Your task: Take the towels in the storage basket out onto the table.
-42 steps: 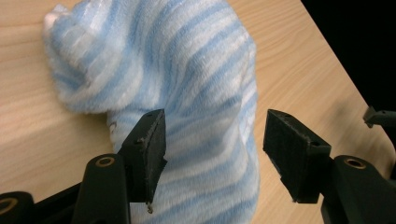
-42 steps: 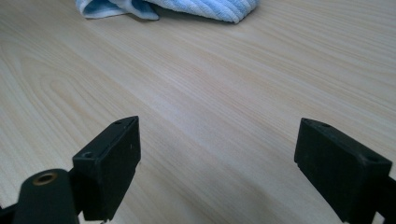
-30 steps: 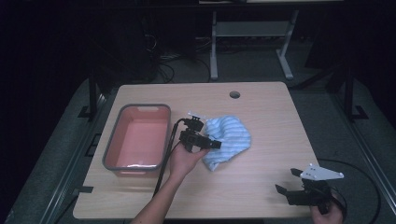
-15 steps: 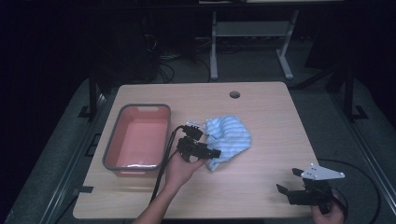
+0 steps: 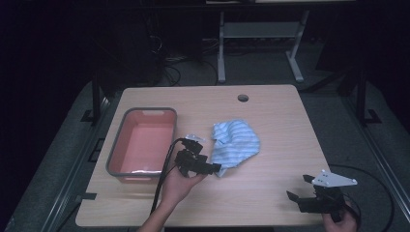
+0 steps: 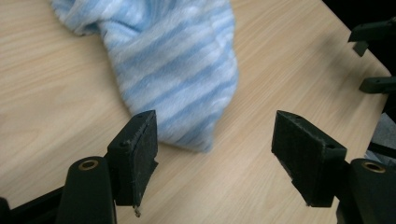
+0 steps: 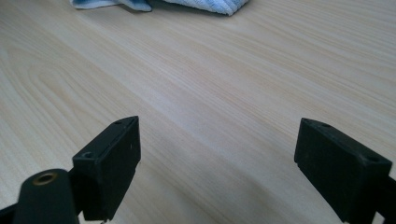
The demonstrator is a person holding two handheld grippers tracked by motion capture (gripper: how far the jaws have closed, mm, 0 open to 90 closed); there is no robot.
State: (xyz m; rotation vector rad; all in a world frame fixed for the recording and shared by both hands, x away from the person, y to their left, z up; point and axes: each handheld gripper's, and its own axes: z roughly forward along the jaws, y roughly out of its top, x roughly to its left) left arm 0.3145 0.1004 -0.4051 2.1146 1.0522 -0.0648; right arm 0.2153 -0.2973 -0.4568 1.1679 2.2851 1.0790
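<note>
No words to read

There are no words, numbers, labels or signs to read on the table, the cloth, the tub or the grippers.
</note>
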